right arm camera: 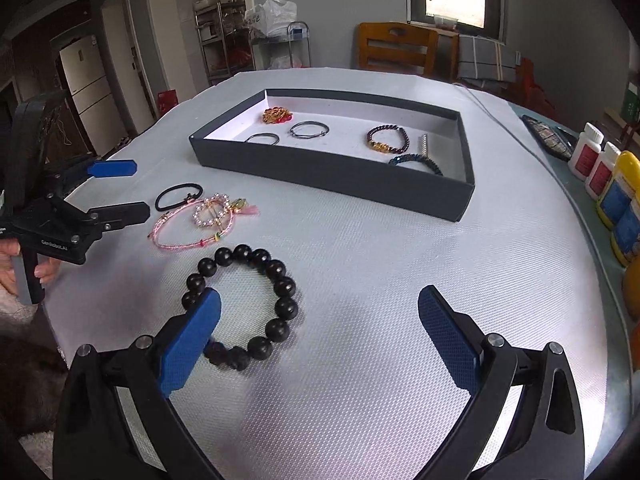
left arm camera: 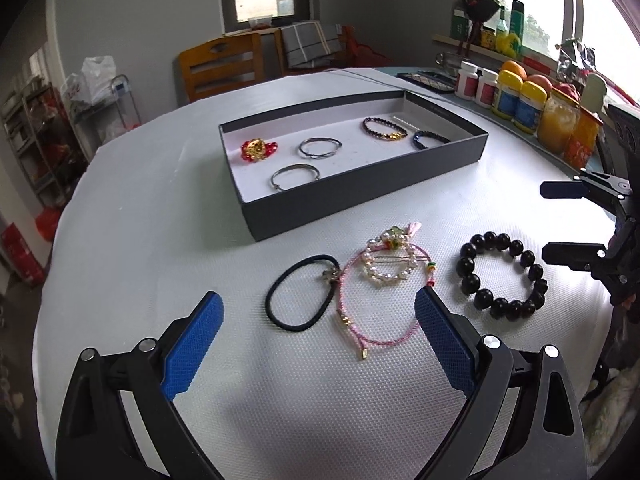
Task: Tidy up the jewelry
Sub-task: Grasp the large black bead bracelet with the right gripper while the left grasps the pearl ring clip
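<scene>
A shallow dark grey box (left arm camera: 360,196) with a white floor is seen on the white textured tablecloth (left arm camera: 160,240), its long axis running from near left to far right in the left wrist view. Inside it, a red and gold beaded piece (left arm camera: 258,149) lies at the left end, two thin metal bangles (left arm camera: 319,147) (left arm camera: 295,177) lie flat near the middle, and a dark purple beaded bracelet with gold charms (left arm camera: 385,129) and a dark blue beaded bracelet (left arm camera: 430,139) lie toward the right end, just beside each other.

In front of the box, four pieces are laid flat on the cloth: a black hair tie (left arm camera: 302,293), a pink cord bracelet (left arm camera: 380,304) whose loop is stretched toward the near edge, a pearl bracelet (left arm camera: 386,262) resting over the pink cord's far part, and, apart to the right, a black large-bead bracelet (left arm camera: 502,274).

The left gripper (left arm camera: 318,312) is held wide open above the cloth, with the hair tie and pink cord seen between its blue pads; nothing is gripped. The right gripper (right arm camera: 320,308) is likewise spread wide and empty; its left pad hides part of the black large-bead bracelet (right arm camera: 244,304), and contact cannot be judged. A hand (right arm camera: 24,264) is seen on the left gripper's handle
</scene>
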The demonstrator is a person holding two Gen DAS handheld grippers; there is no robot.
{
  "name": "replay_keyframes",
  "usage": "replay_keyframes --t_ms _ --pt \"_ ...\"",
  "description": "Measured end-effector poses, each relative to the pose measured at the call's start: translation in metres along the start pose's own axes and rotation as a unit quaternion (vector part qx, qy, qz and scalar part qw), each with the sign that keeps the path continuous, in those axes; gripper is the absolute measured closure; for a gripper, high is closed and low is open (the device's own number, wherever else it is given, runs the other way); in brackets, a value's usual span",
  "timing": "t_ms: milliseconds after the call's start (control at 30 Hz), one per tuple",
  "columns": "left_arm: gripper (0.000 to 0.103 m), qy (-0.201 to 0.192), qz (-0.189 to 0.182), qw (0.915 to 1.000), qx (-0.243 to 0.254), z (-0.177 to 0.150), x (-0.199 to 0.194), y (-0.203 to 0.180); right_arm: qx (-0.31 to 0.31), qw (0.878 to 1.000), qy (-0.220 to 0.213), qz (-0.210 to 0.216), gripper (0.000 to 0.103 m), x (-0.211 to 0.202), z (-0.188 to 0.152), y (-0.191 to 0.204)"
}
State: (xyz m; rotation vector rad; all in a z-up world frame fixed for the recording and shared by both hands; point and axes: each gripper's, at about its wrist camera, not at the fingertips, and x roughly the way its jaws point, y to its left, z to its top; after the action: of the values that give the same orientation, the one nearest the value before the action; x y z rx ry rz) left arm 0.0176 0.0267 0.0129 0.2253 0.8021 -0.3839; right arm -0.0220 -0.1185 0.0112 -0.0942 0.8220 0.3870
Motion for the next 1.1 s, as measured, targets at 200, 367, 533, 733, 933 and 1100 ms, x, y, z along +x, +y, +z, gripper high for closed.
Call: replay_keyframes --t_ms 200,367,533,733,933,1100 --pt "0.005 0.012 0.0 0.9995 0.028 -0.002 0.011 -0.017 -0.018 1.0 0.004 0.023 0.017 0.0 -0.009 0.011" --pt "0.007 0.013 -0.019 0.9995 0.023 0.004 0.013 -0.017 -0.011 1.0 0.02 0.018 0.044 0.008 -0.012 0.009" --pt "0.014 0.017 -0.019 0.9988 0.042 0.02 0.027 -0.023 -0.003 1.0 0.027 0.013 0.063 0.011 -0.012 0.007" --pt "0.029 0.032 -0.026 0.9975 0.058 0.027 0.044 -0.032 -0.011 0.999 0.029 0.017 0.068 0.014 -0.011 0.01" --pt "0.035 0.033 -0.031 0.9967 0.067 0.027 0.047 -0.037 -0.014 0.999 0.027 0.021 0.07 0.016 -0.009 0.012" --pt "0.04 0.036 -0.041 0.9966 0.062 0.029 0.05 -0.035 -0.015 0.999 0.028 0.021 0.07 0.017 -0.008 0.013"
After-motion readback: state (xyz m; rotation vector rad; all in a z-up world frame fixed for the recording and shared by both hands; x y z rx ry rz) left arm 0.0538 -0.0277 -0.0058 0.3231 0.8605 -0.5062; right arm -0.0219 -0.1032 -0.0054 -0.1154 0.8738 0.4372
